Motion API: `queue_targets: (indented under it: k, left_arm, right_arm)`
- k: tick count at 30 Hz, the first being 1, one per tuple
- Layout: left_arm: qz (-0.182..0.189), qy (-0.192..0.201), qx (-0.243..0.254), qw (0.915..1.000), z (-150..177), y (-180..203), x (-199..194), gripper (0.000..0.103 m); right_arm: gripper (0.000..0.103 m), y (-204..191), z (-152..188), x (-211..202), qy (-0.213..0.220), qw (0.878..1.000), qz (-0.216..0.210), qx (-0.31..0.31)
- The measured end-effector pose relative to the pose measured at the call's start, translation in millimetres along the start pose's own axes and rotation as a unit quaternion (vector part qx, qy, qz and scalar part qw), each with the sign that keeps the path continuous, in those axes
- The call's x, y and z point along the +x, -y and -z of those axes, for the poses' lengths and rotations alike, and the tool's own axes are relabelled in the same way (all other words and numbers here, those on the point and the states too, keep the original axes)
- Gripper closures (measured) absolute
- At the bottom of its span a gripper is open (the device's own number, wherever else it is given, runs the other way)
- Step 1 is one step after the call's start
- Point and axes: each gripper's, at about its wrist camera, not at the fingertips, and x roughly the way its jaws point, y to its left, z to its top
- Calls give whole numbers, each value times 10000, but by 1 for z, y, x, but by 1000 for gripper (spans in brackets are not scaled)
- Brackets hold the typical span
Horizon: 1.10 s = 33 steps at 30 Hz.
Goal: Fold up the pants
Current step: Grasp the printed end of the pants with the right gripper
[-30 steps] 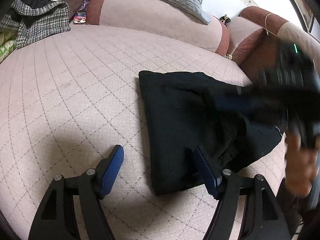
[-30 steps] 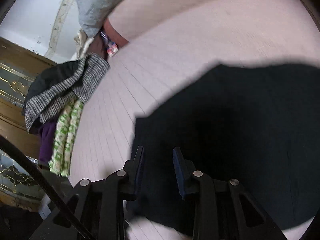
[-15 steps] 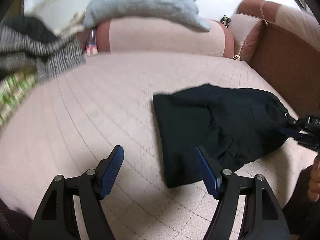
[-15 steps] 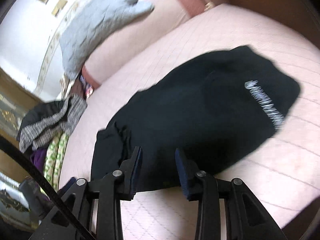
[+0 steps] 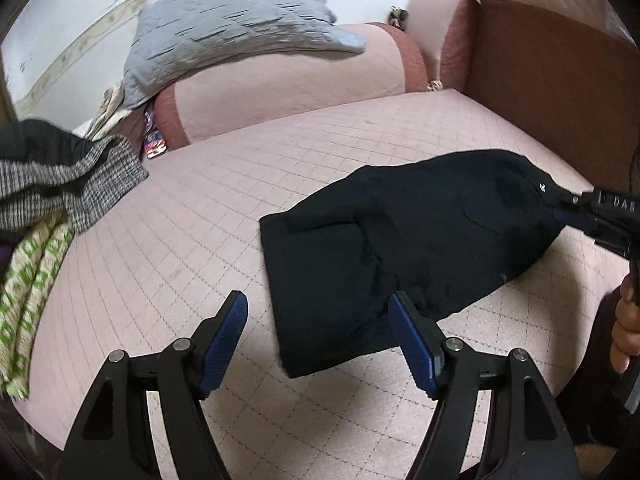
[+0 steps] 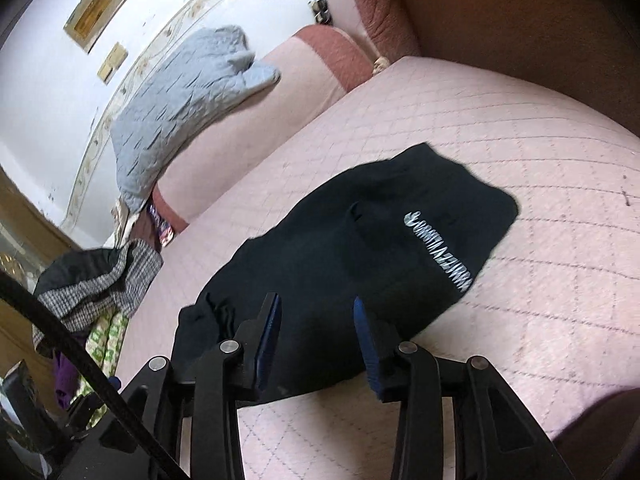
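The black pants [image 5: 404,248] lie folded on the sofa seat [image 5: 200,208], long axis running near-left to far-right. The left gripper [image 5: 318,340], fingers spread and empty, hangs over their near-left end. The right gripper [image 6: 316,324] fingers are opening at the far-right end, gripping nothing.

The pants [image 5: 420,240] are matt black cloth. The sofa [image 5: 200,240] is pink quilted fabric. The blanket [image 5: 228,32] is crinkled grey cloth. The pads [image 5: 226,344] are ribbed blue rubber.
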Motion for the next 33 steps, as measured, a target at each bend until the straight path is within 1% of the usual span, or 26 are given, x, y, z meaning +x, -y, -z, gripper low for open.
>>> queue_targets:
  k: [3, 5, 7, 10, 13, 16, 19, 21, 27, 30, 33]
  left_arm:
    - [92, -88, 82, 9999, -6, 9, 5, 31]
    - [265, -193, 75, 9994, -13, 14, 9, 31]
    - [487, -255, 74, 9985, -26, 19, 14, 31]
    - [819, -336, 247, 9958, -58, 33, 27, 31]
    - [1183, -404, 433, 9912, -92, 52, 41, 31]
    - [1618, -522, 642, 9833, -126, 80, 63, 30]
    - [1855, -684, 851, 9766, -151, 113, 93, 30]
    - [2070, -889, 904, 9701, -164, 134, 114, 30]
    - [2630, -1382, 1044, 9491, -191, 191, 165, 30]
    - [2782, -1557, 1141, 9409, -200, 215, 184, 30]
    - [2863, -1722, 1365, 9326, -199, 237, 200, 30]
  right_arm:
    - [62, 13, -5, -6, 137, 9997, 22, 195]
    - [61, 24, -9, -13, 280, 9990, 86, 350]
    - [58, 33, -11, -18, 411, 9976, 213, 511]
    - [56, 49, -13, -26, 603, 9927, 630, 834]
    - [56, 58, -13, -23, 536, 9905, 837, 952]
    - [56, 64, -13, -16, 414, 9895, 854, 1094]
    - [56, 69, -12, -8, 283, 9888, 820, 1218]
    - [56, 71, -10, -2, 181, 9890, 739, 1267]
    - [55, 66, -13, 15, 76, 9918, 642, 1102]
    - [52, 63, -15, 26, 19, 9931, 608, 1003]
    - [50, 58, -14, 31, 71, 9940, 659, 869]
